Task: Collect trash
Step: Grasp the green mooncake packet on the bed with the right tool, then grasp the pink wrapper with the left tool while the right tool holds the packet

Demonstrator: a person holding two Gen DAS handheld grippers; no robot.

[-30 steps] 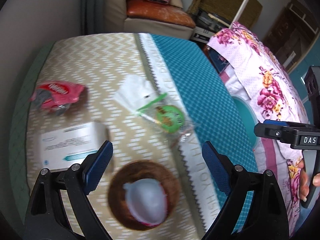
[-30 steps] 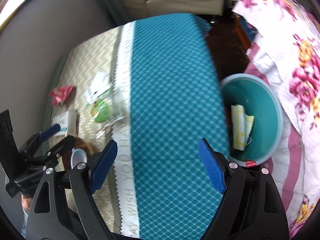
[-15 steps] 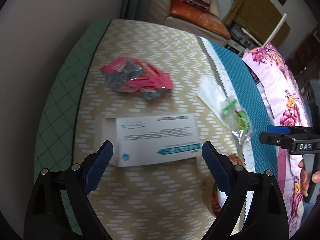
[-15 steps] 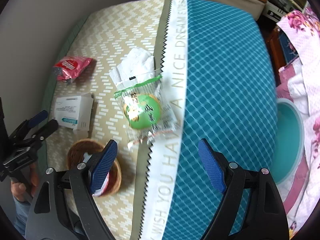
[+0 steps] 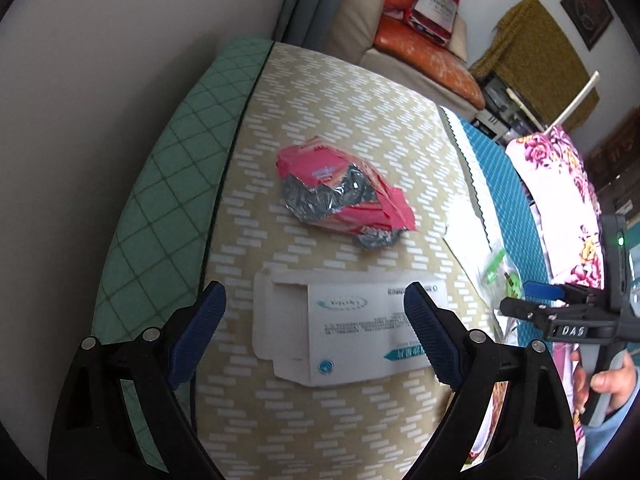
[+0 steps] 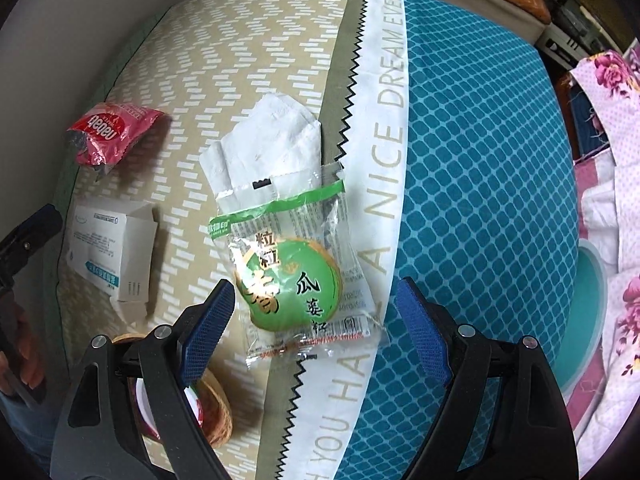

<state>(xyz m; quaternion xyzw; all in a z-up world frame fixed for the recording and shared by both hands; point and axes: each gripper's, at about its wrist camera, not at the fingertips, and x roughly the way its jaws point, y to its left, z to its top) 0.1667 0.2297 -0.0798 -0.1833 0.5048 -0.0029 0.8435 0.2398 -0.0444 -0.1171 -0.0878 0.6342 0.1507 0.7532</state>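
Patterned cloth (image 6: 260, 60): green snack wrapper (image 6: 292, 280) between spread right fingers (image 6: 208, 320).

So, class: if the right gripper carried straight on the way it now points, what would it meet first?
Most likely the clear snack wrapper with the green round label, lying between the open jaws of the right gripper. How far above it the gripper is, the picture does not show.

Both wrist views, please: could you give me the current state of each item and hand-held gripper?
White carton: end flap open, lying flat.
Red wrapper: crumpled, torn open.
Green snack packet: flat, overlapping the tissue.
Tissue: crumpled.
Left hand-held gripper: open, empty.
Right hand-held gripper: open, empty.
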